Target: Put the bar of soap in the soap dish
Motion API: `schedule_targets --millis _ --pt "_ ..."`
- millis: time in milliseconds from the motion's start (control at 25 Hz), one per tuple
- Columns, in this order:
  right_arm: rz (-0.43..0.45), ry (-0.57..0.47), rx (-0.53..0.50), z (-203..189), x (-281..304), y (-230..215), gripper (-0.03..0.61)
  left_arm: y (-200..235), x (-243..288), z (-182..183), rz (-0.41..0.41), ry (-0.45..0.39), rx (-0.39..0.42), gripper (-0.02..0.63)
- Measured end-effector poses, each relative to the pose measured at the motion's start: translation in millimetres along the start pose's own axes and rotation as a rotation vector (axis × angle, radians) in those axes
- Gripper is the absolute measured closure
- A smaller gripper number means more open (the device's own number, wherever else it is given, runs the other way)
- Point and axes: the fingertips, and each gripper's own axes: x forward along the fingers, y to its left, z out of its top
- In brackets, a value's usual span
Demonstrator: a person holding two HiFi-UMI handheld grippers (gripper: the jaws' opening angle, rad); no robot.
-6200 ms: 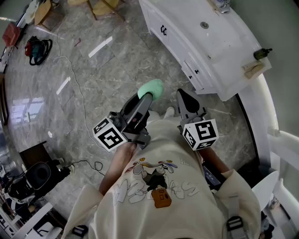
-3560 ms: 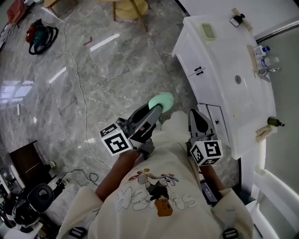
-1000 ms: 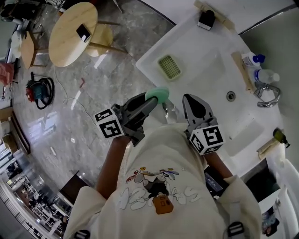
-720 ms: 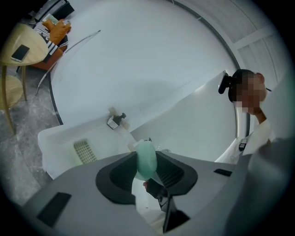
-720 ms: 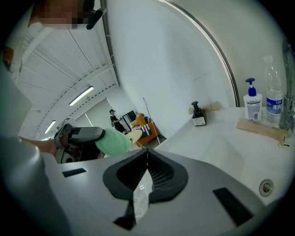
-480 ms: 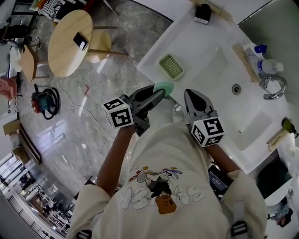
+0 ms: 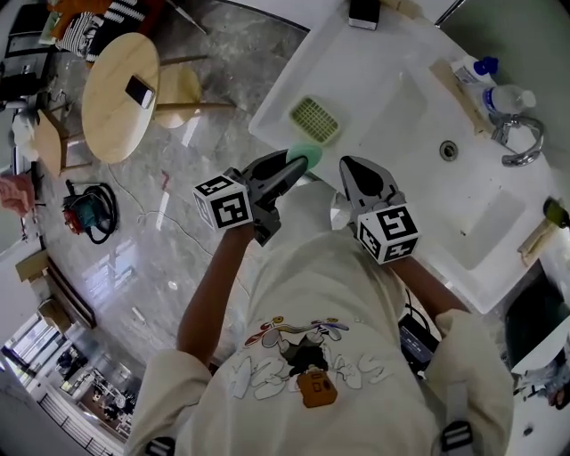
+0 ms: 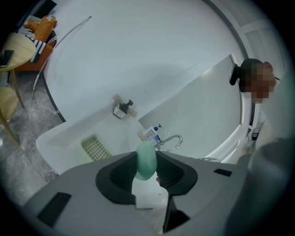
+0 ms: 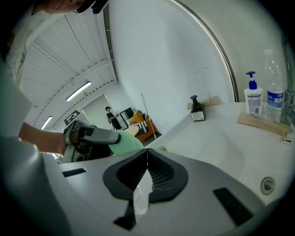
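My left gripper (image 7: 301,162) is shut on a mint-green bar of soap (image 7: 305,153), which stands on edge between the jaws (image 8: 146,160). The pale green slotted soap dish (image 7: 313,120) lies on the white vanity counter (image 7: 374,80), just beyond the soap; it also shows in the left gripper view (image 8: 96,147). My right gripper (image 7: 354,172) hovers over the counter's front edge, to the right of the left one, shut with nothing in it (image 9: 147,171). The right gripper view catches the left gripper with the soap (image 9: 126,142) at its left.
A basin with a drain (image 7: 448,150) and a chrome tap (image 7: 514,142) lie to the right. Bottles (image 7: 485,80) stand by the tap, and a dark dispenser (image 7: 363,13) at the counter's back. A round wooden table (image 7: 118,96) stands on the marble floor to the left.
The person has walked up to the vanity. The soap in my left gripper is now closer to the soap dish, and both grippers have come over the counter's edge.
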Motion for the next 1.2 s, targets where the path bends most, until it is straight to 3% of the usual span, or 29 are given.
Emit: schedule_targets --millis 600,1200 --pt "0.021 0.023 0.007 -16.3 17.4 1.2 0.571 38.9 39.7 -6.5 0.044 0.127 0.068 0.479" --pt "0.010 0.042 0.018 -28.4 32.6 -7.0 0.571 62.0 71.3 -15.8 0.066 0.314 0.267 0.479"
